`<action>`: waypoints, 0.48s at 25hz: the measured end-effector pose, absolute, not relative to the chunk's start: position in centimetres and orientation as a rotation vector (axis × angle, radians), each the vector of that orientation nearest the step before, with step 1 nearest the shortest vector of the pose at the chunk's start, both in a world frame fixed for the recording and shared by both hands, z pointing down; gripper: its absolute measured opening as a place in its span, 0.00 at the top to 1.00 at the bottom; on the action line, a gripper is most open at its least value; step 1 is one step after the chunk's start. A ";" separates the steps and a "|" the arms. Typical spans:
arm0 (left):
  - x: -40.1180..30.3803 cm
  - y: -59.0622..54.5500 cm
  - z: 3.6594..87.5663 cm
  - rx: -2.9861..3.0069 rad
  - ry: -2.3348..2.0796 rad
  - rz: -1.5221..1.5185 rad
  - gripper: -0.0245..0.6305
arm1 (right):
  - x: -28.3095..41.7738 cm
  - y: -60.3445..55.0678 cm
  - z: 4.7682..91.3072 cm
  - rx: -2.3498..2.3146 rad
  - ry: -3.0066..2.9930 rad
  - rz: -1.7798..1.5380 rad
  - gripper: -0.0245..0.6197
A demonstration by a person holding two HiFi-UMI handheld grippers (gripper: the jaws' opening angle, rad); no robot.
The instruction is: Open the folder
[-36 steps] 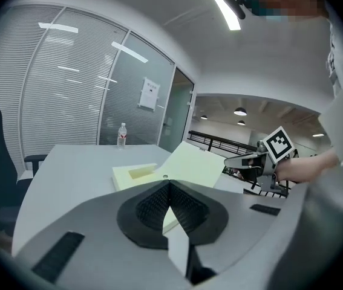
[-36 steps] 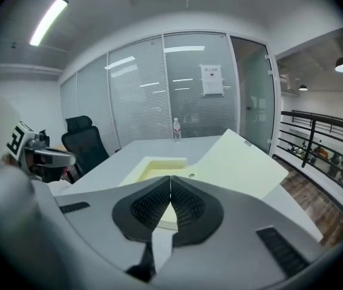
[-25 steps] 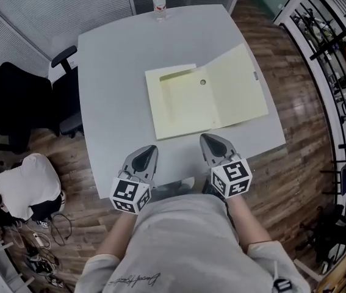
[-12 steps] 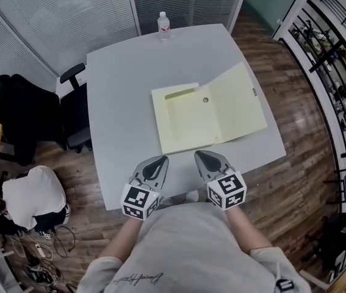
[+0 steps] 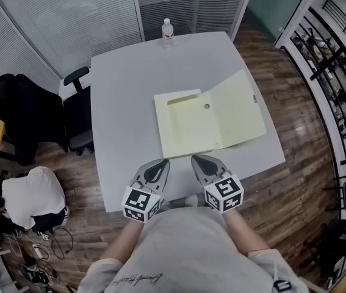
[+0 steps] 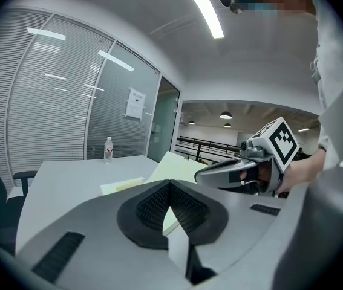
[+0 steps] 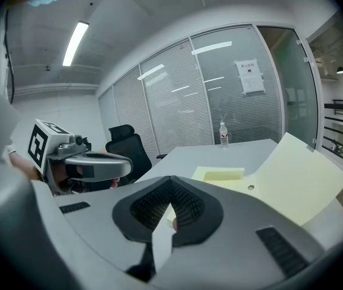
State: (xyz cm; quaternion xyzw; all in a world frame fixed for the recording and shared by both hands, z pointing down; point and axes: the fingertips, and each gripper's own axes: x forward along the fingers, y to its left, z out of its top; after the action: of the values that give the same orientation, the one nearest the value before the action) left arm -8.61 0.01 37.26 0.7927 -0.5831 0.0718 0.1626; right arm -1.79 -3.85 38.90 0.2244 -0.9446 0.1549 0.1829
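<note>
The pale yellow folder (image 5: 209, 124) lies open on the grey table (image 5: 124, 102), its cover (image 7: 292, 174) swung out to the right and tilted up a little. An inner pocket and a small round hole show on the left half (image 6: 123, 185). My left gripper (image 5: 159, 165) and right gripper (image 5: 196, 160) hover side by side just short of the folder's near edge, over the table's front edge, close to the person's body. Both are shut with nothing between the pads. In the left gripper view the left gripper (image 6: 170, 185) points at the folder, and the right gripper (image 6: 216, 173) shows beside it.
A plastic water bottle (image 5: 168, 32) stands at the table's far edge. A black office chair (image 5: 69, 112) sits at the table's left side. A glass wall with blinds (image 5: 69, 11) runs behind, and a railing (image 5: 331, 72) lies to the right.
The head view has shifted, so the table sits lower in the picture. The two grippers have drawn a little closer together. The folder lies open as before.
</note>
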 end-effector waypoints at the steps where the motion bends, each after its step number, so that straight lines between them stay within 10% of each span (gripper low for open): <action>1: -8.5 0.0 37.3 2.262 -1.663 0.204 0.95 | -1.8 -3.8 38.9 0.631 -2.667 0.438 0.93; 12: -8.1 0.2 37.3 2.259 -1.658 0.196 0.95 | -1.2 -3.6 38.9 0.638 -2.667 0.457 0.93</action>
State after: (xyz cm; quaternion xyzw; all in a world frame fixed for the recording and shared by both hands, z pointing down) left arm -8.05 0.18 37.28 0.7931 -0.5822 0.0686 0.1652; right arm -1.16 -3.64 38.89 0.2259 -0.9437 0.1618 0.1796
